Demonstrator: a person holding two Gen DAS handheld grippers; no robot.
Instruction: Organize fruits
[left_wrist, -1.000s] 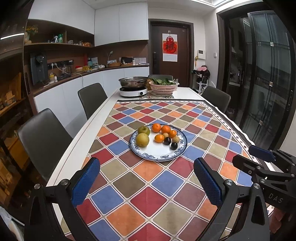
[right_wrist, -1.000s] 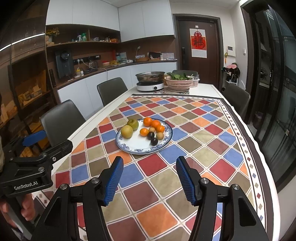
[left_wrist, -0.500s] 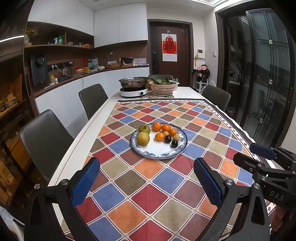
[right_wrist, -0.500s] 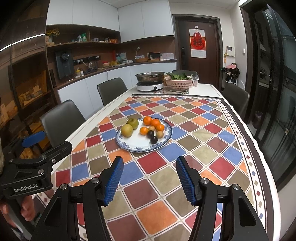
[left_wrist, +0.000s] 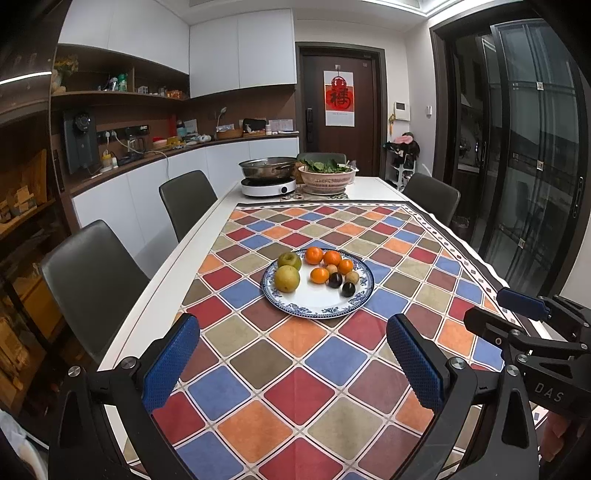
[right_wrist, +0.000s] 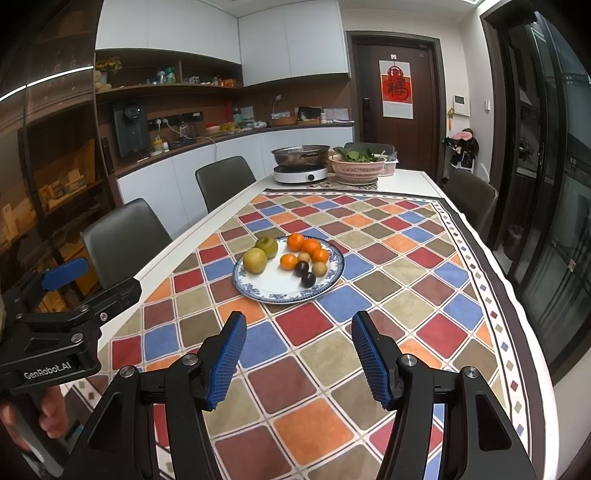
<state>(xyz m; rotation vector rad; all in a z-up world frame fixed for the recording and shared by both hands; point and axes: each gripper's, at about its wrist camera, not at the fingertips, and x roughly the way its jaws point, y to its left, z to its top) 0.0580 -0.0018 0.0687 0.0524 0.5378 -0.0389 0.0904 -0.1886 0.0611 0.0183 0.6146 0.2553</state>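
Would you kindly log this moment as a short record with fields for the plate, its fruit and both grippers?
plate: blue-rimmed plate on the checked tablecloth
fruit: yellow pear, green apple, four oranges, two dark plums, two small brown fruits
left gripper: open, holding nothing, short of the plate
right gripper: open, holding nothing, short of the plate

A home kitchen-dining room: a long table (left_wrist: 207, 236) under a checkered cloth (left_wrist: 314, 354), padded chairs (left_wrist: 92, 280), white cabinets (left_wrist: 240, 48) and cluttered counter (left_wrist: 166, 151) at left, induction cooker (left_wrist: 267, 186) far.
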